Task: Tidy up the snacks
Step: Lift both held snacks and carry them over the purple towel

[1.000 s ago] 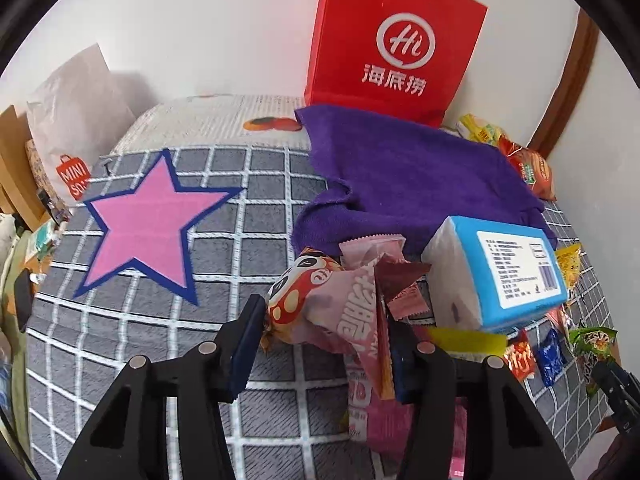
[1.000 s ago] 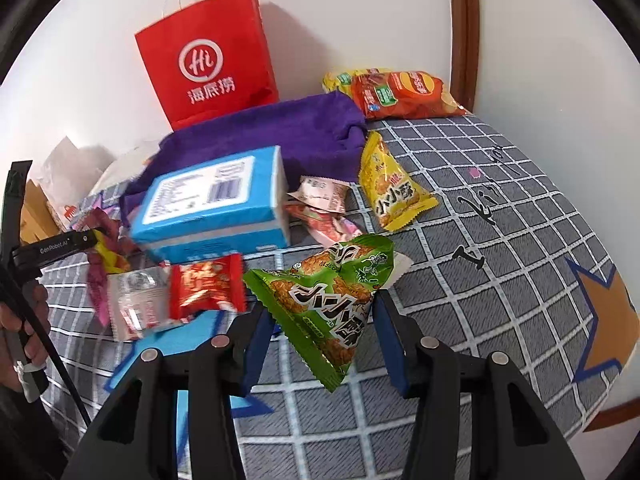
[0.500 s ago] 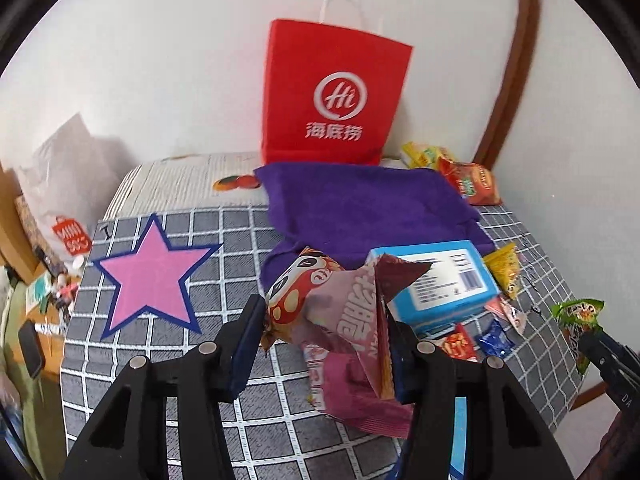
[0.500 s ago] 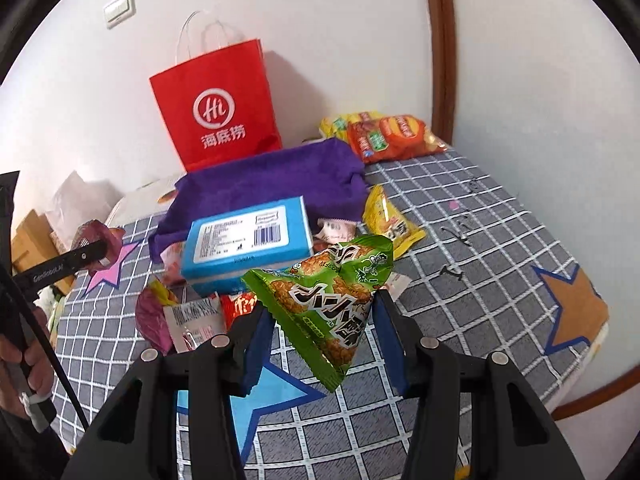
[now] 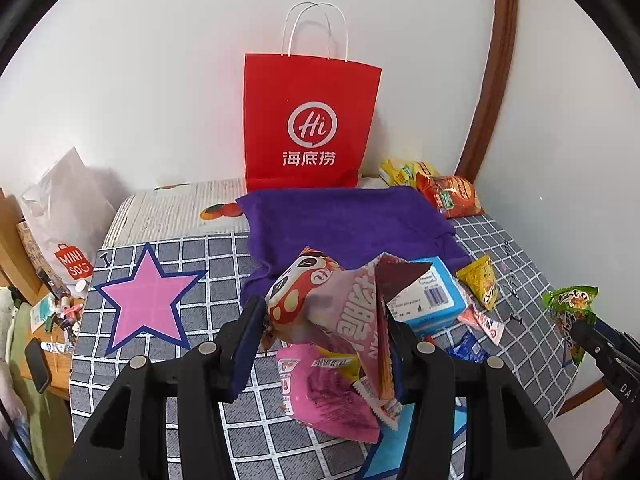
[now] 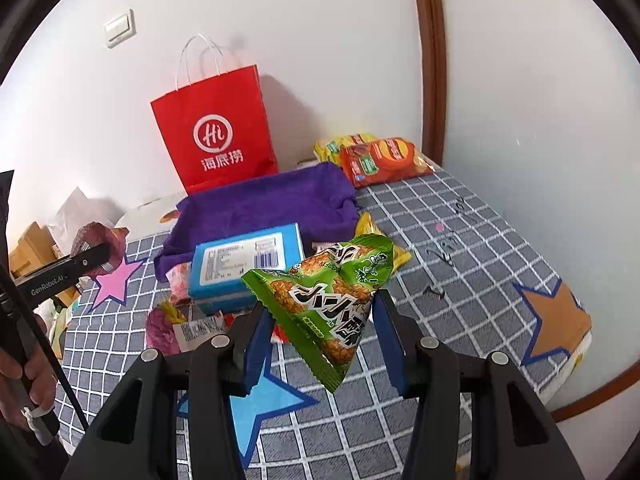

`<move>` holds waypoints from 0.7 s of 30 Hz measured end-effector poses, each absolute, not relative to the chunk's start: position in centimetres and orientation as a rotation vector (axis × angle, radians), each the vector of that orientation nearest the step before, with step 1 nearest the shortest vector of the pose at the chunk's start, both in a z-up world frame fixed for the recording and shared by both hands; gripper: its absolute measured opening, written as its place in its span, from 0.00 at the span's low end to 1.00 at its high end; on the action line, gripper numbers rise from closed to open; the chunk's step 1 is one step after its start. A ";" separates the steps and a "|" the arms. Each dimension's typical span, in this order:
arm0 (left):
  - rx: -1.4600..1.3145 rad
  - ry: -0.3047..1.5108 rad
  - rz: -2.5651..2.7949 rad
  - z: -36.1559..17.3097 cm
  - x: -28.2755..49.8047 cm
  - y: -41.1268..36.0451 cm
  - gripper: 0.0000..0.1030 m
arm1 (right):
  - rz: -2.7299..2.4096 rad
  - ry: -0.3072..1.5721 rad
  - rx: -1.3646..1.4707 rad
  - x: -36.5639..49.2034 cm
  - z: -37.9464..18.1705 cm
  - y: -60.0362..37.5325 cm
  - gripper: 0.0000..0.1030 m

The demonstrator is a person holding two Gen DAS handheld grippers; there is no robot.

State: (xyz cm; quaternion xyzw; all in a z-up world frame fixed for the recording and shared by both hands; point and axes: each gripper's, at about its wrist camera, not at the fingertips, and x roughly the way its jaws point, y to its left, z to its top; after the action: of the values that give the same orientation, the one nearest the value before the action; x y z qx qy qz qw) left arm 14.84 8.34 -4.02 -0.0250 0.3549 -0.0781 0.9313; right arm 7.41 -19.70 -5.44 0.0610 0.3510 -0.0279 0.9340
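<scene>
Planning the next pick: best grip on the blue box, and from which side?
Grip the blue box across its short width, tongs coming from above. It lies flat, label up, with its far end on the purple towel and packets crowding its near edge, so the long sides are freest.

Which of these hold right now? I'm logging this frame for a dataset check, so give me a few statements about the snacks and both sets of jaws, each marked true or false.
1. The right gripper holds a green snack packet between its jaws. True.
2. The left gripper is empty. False: its jaws are shut on a pink panda packet.
3. The red paper bag stands upright against the wall, behind the purple towel. True.
4. The blue box sits inside the red paper bag. False: it lies on the checked cover, at the purple towel's front edge.
5. An orange chip bag lies near the back corner, right of the towel. True.
</scene>
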 end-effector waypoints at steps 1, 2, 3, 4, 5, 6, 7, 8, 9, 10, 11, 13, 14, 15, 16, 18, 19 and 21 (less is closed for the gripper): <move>-0.050 0.725 -0.155 -3.8 14.9 8.2 0.49 | -0.048 0.715 0.122 7.8 -5.2 -19.8 0.47; -0.048 0.723 -0.148 -3.6 15.1 8.1 0.49 | -0.042 0.712 0.120 8.1 -5.0 -19.9 0.47; -0.048 0.722 -0.141 -3.4 15.2 8.0 0.49 | -0.037 0.709 0.118 8.4 -4.8 -19.9 0.47; -0.048 0.721 -0.137 -3.2 15.4 7.9 0.49 | -0.028 0.707 0.114 8.9 -4.5 -20.0 0.47; -0.047 0.719 -0.134 -3.1 15.5 7.8 0.49 | -0.020 0.706 0.111 9.3 -4.3 -20.0 0.47; -0.044 0.718 -0.128 -2.9 15.8 7.7 0.49 | -0.015 0.704 0.110 9.7 -4.2 -20.0 0.47; -0.042 0.715 -0.121 -2.6 16.1 7.6 0.49 | -0.005 0.701 0.111 10.2 -3.9 -20.0 0.47; -0.042 0.713 -0.116 -2.5 16.3 7.5 0.49 | 0.005 0.698 0.110 10.7 -3.7 -20.0 0.47; -0.043 0.710 -0.113 -2.2 16.6 7.4 0.49 | 0.014 0.696 0.107 11.2 -3.6 -19.9 0.47; -0.042 0.708 -0.111 -2.1 16.8 7.3 0.49 | 0.019 0.695 0.104 11.7 -3.4 -19.8 0.47; -0.041 0.705 -0.105 -1.9 17.2 7.3 0.49 | 0.024 0.693 0.100 12.3 -3.2 -19.7 0.47; -0.037 0.700 -0.094 -1.5 17.9 7.1 0.49 | 0.036 0.690 0.086 13.5 -2.9 -19.5 0.47; -0.037 0.699 -0.091 -1.4 18.2 7.0 0.49 | 0.041 0.688 0.077 14.2 -2.8 -19.2 0.47; -0.035 0.697 -0.086 -1.3 18.7 7.0 0.49 | 0.044 0.686 0.070 14.9 -2.7 -19.1 0.47; -0.033 0.696 -0.084 -1.2 19.0 6.9 0.49 | 0.052 0.684 0.064 15.8 -2.6 -18.9 0.47; -0.025 0.696 -0.074 -1.0 19.9 6.8 0.49 | 0.068 0.680 0.063 17.2 -2.5 -18.6 0.47; -0.021 0.693 -0.068 -0.9 20.3 6.7 0.49 | 0.075 0.681 0.059 17.8 -2.5 -18.4 0.47; -0.011 0.691 -0.062 -0.8 21.3 6.7 0.49 | 0.081 0.676 0.052 19.0 -2.6 -18.1 0.47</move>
State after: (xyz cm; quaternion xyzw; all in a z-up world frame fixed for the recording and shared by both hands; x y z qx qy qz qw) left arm 21.27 6.66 -0.80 -0.0054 0.3387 -0.0301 0.9404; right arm 19.01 -18.06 -2.63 0.0254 0.3316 0.0395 0.9422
